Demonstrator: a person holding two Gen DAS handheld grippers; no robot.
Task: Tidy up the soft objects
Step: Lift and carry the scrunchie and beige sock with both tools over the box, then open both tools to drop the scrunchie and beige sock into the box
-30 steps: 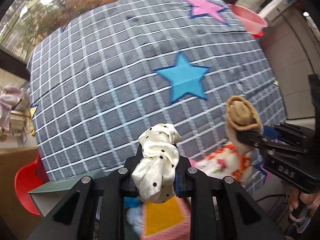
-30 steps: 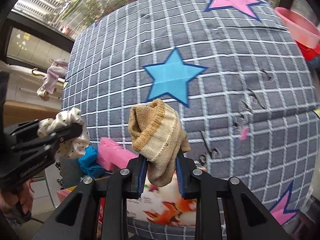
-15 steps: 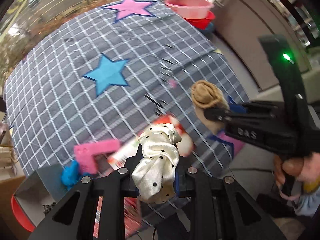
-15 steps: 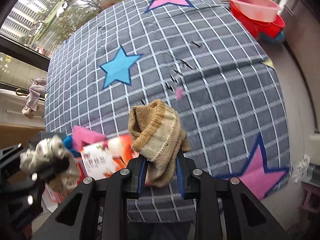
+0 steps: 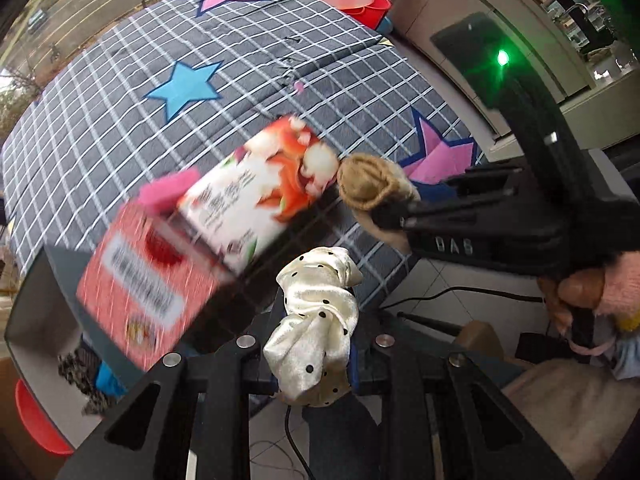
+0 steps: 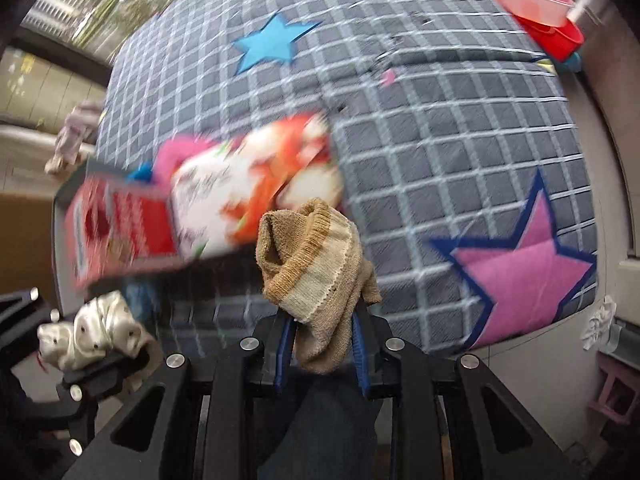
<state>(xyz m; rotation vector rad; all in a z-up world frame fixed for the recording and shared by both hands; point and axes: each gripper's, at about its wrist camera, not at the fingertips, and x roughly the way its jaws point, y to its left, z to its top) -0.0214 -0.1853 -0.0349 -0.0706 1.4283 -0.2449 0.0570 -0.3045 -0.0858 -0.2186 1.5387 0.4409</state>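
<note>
Scrunchie [image 5: 316, 328] is sitting pinched in the left gripper [image 5: 314, 364], fingers nearly closed; sock [image 6: 316, 276] likewise in the right gripper [image 6: 322, 354]. Both are hanging beyond the bed [image 5: 120, 92] edge near the boxes [image 5: 208, 240], probably for sorting.

both grippers pulled back from mid-bed toward its near edge, white-and-orange box [image 5: 256, 196] and red box [image 5: 140, 284] now large in view, floor showing below

The print on the two boxes [image 5: 256, 200] is smeared by blur; the grey bin [image 5: 36, 304] is largely hidden behind them.
</note>
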